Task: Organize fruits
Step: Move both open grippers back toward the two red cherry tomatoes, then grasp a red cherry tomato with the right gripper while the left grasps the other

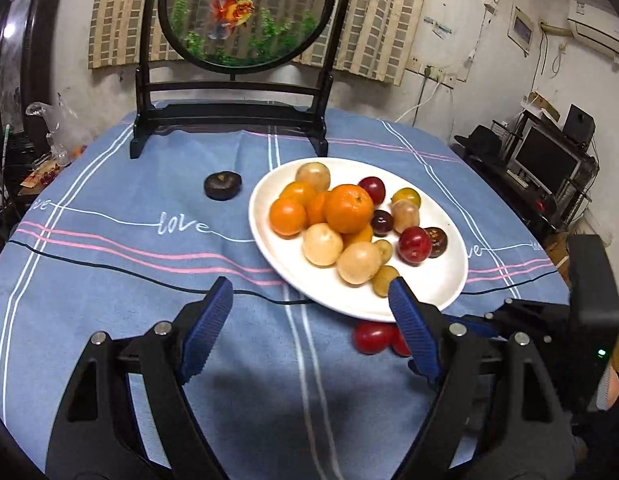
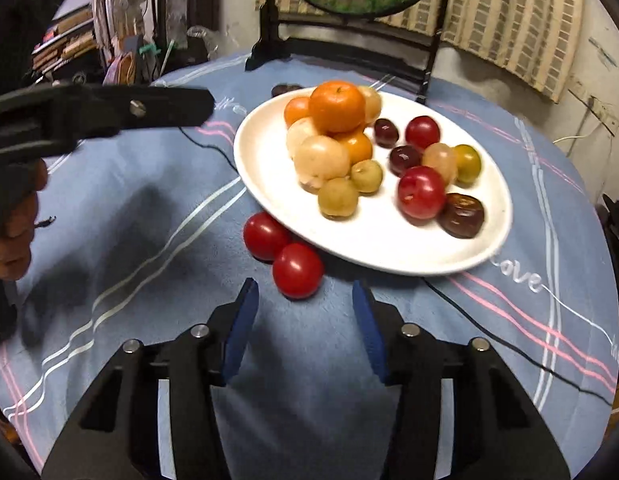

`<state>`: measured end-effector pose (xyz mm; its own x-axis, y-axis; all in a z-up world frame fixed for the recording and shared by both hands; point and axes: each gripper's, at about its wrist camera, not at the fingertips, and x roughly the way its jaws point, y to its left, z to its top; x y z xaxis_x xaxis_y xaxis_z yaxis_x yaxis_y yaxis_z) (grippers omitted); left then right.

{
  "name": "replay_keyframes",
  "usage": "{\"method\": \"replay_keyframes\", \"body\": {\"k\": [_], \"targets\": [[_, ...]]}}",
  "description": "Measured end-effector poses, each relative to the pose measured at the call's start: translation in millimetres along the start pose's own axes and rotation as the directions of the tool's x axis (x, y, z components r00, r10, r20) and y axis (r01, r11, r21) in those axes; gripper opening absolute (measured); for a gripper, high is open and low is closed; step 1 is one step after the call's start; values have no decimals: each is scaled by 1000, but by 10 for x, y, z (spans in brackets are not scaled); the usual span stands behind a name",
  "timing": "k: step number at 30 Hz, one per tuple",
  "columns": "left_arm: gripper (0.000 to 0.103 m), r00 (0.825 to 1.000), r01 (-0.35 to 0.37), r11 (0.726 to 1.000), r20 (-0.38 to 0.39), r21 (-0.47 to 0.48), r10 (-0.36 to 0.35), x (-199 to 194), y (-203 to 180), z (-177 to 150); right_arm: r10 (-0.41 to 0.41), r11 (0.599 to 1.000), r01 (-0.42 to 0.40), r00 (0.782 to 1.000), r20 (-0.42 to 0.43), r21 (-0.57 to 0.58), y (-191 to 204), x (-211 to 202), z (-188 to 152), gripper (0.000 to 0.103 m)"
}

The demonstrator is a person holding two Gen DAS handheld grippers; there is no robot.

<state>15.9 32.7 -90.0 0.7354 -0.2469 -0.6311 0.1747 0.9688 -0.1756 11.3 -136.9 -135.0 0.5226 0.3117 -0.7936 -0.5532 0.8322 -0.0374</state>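
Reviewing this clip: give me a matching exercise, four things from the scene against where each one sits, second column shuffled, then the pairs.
Things:
1. large orange
2. two red tomatoes
3. dark flat fruit
4. goldfish screen

Places:
A. on the cloth, alone, left of the white plate in the left wrist view
B. at the back of the table, upright in a black stand
C. on top of the pile on the plate
D. on the cloth, against the plate's near rim

Pairs: 1-C, 2-D, 3-A, 4-B
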Motion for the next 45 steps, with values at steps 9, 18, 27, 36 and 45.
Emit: {"method": "replay_keyframes", "body": {"k": [9,18,27,36,45], "targets": [[82,1000,6,1000,-24,4,-6,24,56,-33,17,1000,-17,1000,-23,-5,-1,203,51,29],[82,996,35,958,-84,285,-11,173,-570,-318,25,996,-27,999,28,88,-394,-244,-222,29],[53,977,-78,949,-168,305,134,671,-782,-423,53,993,-55,998,24,105,-474,-302,-423,29],[32,974,-62,940,-185,336,131,572,-772,-489,77,988,-81,996,36,132,-481,-303,-446,29],[32,979,-47,943,-171,330,109,304,-713,-599,88,988,-92,995,38,120,-382,-361,-487,29]]}}
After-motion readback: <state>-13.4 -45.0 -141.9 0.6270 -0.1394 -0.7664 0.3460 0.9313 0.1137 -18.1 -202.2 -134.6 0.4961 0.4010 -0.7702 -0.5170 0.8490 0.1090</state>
